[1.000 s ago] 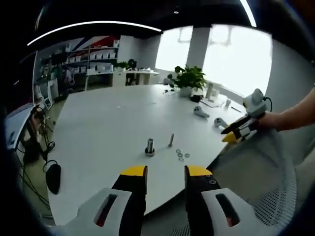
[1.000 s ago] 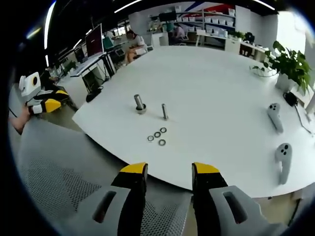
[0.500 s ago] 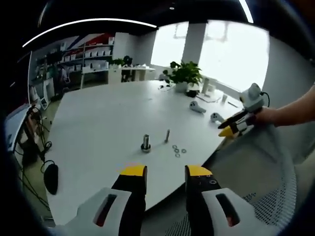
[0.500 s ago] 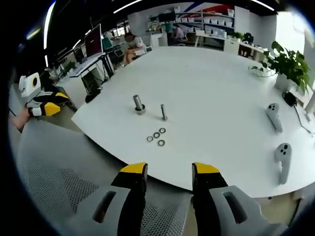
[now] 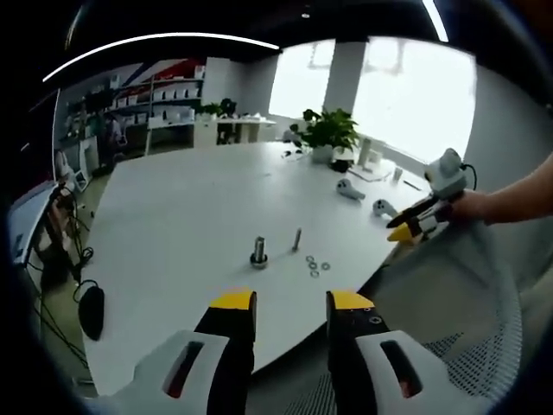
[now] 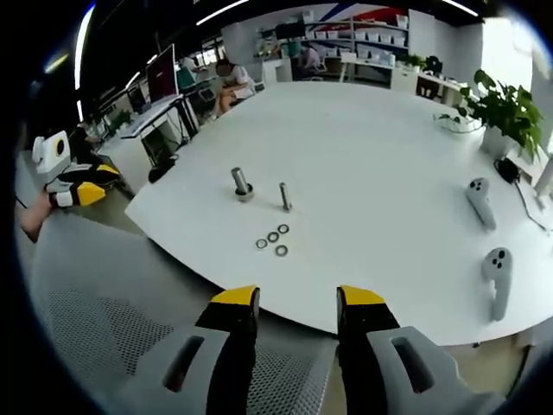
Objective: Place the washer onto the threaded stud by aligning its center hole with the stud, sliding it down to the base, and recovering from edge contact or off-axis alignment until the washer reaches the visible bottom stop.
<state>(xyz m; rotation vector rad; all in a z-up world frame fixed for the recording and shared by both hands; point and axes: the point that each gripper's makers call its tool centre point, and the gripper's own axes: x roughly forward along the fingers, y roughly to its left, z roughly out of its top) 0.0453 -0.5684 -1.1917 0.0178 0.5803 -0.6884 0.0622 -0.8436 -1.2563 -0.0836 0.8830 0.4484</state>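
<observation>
A: Both grippers are held back off the white table (image 6: pixel 389 156), over a grey mesh chair (image 6: pixel 104 294). The right gripper (image 6: pixel 296 303) has its yellow-tipped jaws apart, nothing between them. The left gripper (image 5: pixel 288 304) is the same: jaws spread, empty.

B: And the washers?

A: Three small metal washers (image 6: pixel 272 241) lie flat in a loose cluster near the table's front edge. In the left gripper view the same cluster (image 5: pixel 315 264) sits to the right of the hardware. Just beyond them stands a thin stud (image 6: pixel 282 196), upright, and beside it a thicker bolt (image 6: pixel 240 182) standing on a wider base. (Threads are too small to make out on either.)

B: Which one takes the washer?

A: Cannot tell for certain. The thin stud is nearer the washers; the thicker bolt has the more visible bottom stop. The washers look like plain thin rings, grey and shiny, each with a clear centre hole, apparently not overlapping.

B: So the step in hand is the reach?

A: Judged so, since nothing is picked up yet. To do it well, come in low over the edge with one gripper, single out the washer nearest that gripper, and pinch it by the rim so the hole stays open. A flat ring on a smooth top will likely skate, so close slowly and avoid nudging the other two. Then carry it level above the stud tip before lowering; a tilted washer would probably catch.
</observation>
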